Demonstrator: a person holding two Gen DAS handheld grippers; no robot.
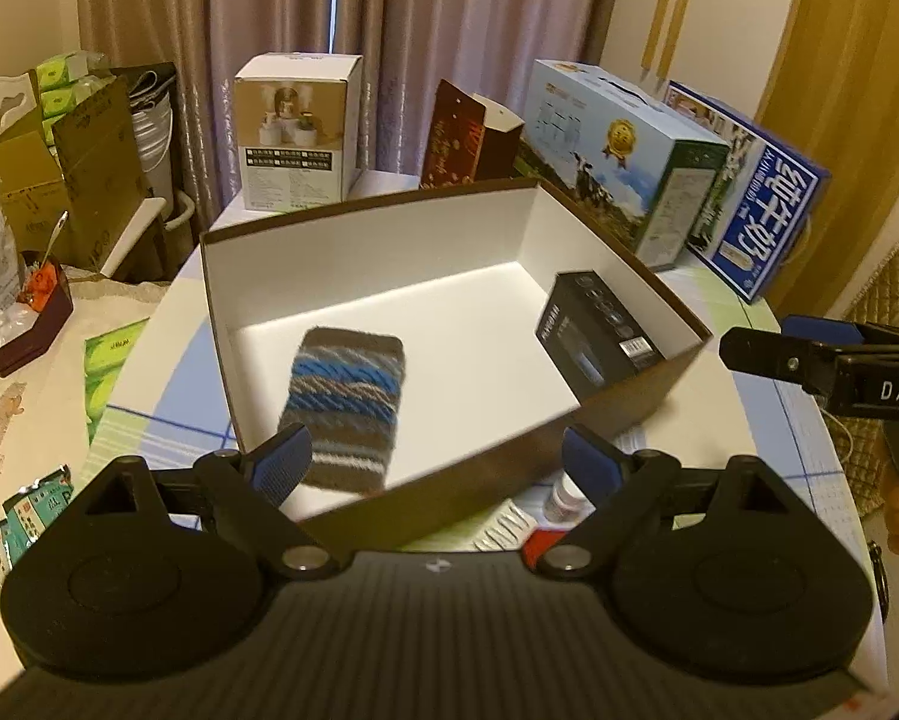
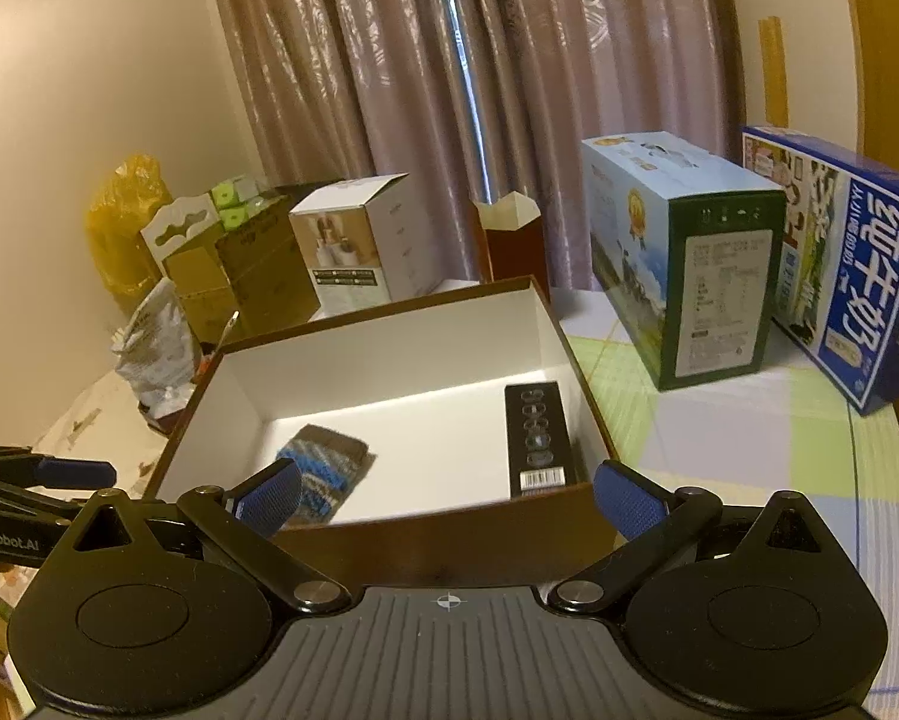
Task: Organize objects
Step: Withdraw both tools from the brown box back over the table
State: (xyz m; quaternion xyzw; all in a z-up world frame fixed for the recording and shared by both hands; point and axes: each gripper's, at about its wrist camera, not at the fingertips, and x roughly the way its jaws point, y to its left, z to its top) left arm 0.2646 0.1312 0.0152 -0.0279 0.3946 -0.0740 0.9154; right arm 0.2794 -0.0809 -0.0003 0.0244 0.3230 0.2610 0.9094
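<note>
The left gripper [image 1: 440,468] hung with jaws wide and empty, its ribbed blue pads [image 1: 284,462] straddling the near corner of the box [image 1: 479,474]. The right gripper [image 2: 446,495] was likewise spread wide, holding nothing, just before the box's brown front wall. Below the left one, a small white bottle [image 1: 563,495] lay on the checked tablecloth [image 2: 749,450]. Inside the open, white-lined cardboard box, a knitted striped pouch [image 1: 344,405] in blue, grey and brown lay near the front left, blurred; a glossy black carton [image 1: 599,333] sat against the right wall. Behind stood printed cartons [image 2: 683,258] and pleated curtains [image 2: 479,90].
</note>
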